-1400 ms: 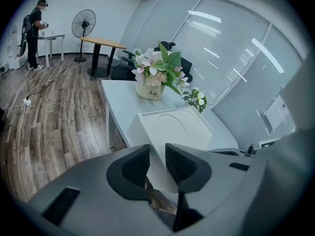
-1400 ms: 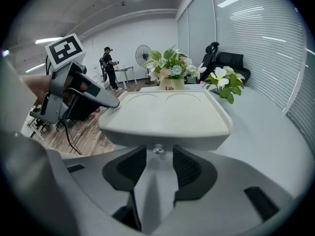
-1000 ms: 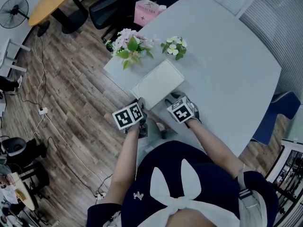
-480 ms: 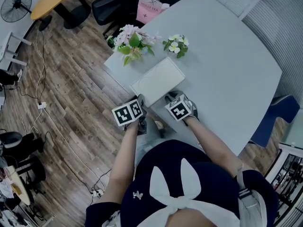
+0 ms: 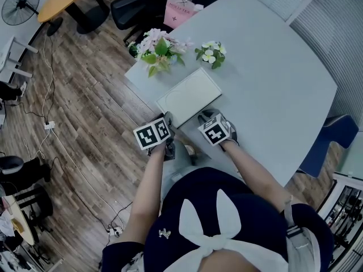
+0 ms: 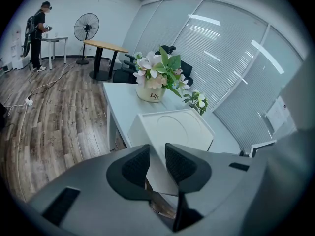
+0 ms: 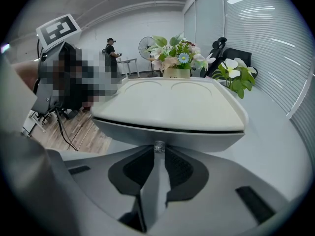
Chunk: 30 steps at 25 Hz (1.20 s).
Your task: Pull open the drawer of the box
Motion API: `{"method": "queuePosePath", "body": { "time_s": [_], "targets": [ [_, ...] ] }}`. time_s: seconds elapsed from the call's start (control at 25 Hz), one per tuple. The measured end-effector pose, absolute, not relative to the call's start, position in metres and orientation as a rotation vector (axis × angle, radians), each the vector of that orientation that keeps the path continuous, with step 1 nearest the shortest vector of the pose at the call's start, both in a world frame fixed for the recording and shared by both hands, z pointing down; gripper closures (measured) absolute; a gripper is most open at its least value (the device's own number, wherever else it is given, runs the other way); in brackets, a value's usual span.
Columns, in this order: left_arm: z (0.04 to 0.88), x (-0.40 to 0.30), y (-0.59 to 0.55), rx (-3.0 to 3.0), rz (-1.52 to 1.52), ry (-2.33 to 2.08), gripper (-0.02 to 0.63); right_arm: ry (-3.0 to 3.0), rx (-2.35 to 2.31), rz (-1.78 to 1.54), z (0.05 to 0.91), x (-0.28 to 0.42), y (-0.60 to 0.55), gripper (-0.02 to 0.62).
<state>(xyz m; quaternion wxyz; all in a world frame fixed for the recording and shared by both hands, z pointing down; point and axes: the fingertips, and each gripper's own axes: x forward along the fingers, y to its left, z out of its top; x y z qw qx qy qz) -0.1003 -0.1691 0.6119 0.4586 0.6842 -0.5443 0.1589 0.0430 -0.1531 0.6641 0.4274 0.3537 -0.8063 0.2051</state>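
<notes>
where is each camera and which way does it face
Head view: on the person's head, steeply down at the box, both forearms, left tongs, right tongs.
Left gripper view: on the left tongs, along its jaws across the box toward flowers.
Right gripper view: on the right tongs, its jaws at the drawer knob.
All share the box.

A pale grey table point(image 5: 272, 67) carries three things: a flat white box point(image 5: 189, 97) at its near edge, a pot of pink and white flowers point(image 5: 156, 49) by the left corner, and a small white-flowered plant point(image 5: 210, 54) beside that pot, farther in
</notes>
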Motion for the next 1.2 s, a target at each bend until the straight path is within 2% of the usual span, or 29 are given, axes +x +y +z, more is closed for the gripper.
{"method": "queuePosePath", "body": {
  "time_s": [1.2],
  "targets": [
    [0.611,-0.101,-0.169,1.679,0.392,-1.355,0.495,-2.024,0.882,0.543,0.663,0.057,-0.129,0.523]
  ]
}}
